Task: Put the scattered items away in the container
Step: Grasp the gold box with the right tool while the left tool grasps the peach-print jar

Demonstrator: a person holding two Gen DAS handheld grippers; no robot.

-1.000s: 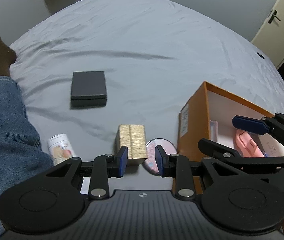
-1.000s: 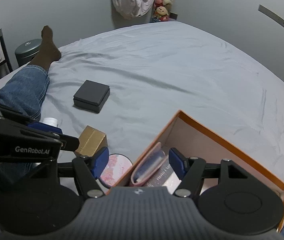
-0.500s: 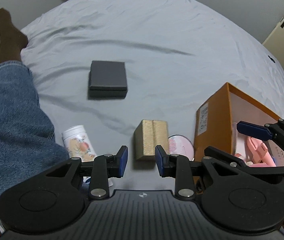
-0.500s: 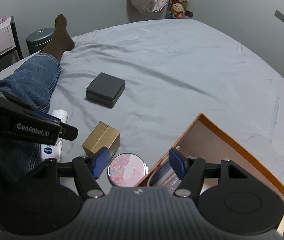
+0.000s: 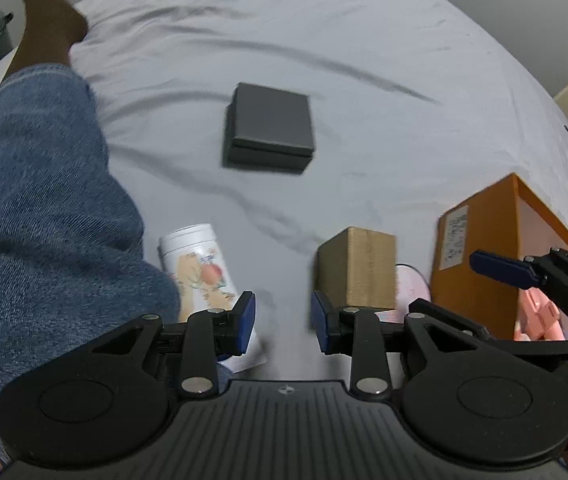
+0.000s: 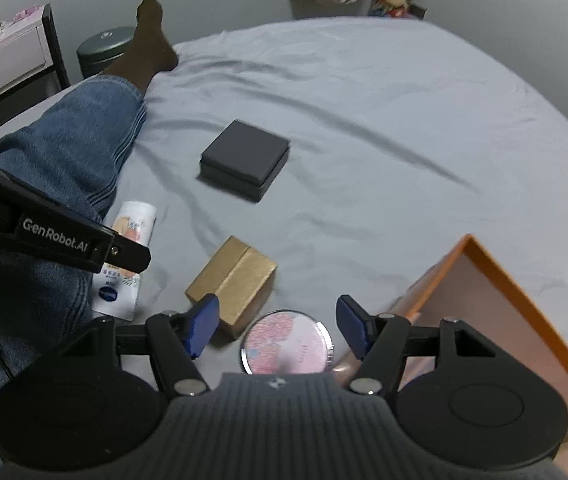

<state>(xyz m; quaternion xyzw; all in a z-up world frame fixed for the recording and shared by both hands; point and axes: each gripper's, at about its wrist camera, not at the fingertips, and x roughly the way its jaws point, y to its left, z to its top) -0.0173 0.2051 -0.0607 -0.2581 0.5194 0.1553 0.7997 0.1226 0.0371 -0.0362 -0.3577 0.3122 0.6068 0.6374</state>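
An orange container (image 5: 475, 240) (image 6: 447, 264) stands open on the bed at the right, with a pink item (image 5: 539, 316) inside. Beside it lie a round pink compact (image 6: 285, 340) (image 5: 411, 284), a gold box (image 5: 357, 270) (image 6: 232, 280) and a white tube (image 5: 196, 264) (image 6: 132, 232). Farther off is a dark grey box (image 5: 270, 128) (image 6: 244, 156). My left gripper (image 5: 282, 320) is open over bare sheet between tube and gold box. My right gripper (image 6: 276, 322) is open above the compact, not touching it.
A person's leg in blue jeans (image 5: 36, 200) (image 6: 64, 148) with a dark sock lies along the bed's left side, close to the tube. Off the bed at far left are a round bin (image 6: 104, 46) and a white drawer unit (image 6: 8, 60).
Both grippers have moved left and lower. The right one went from over the container's edge to over the compact. The left one went from the gold box to the gap beside the tube.
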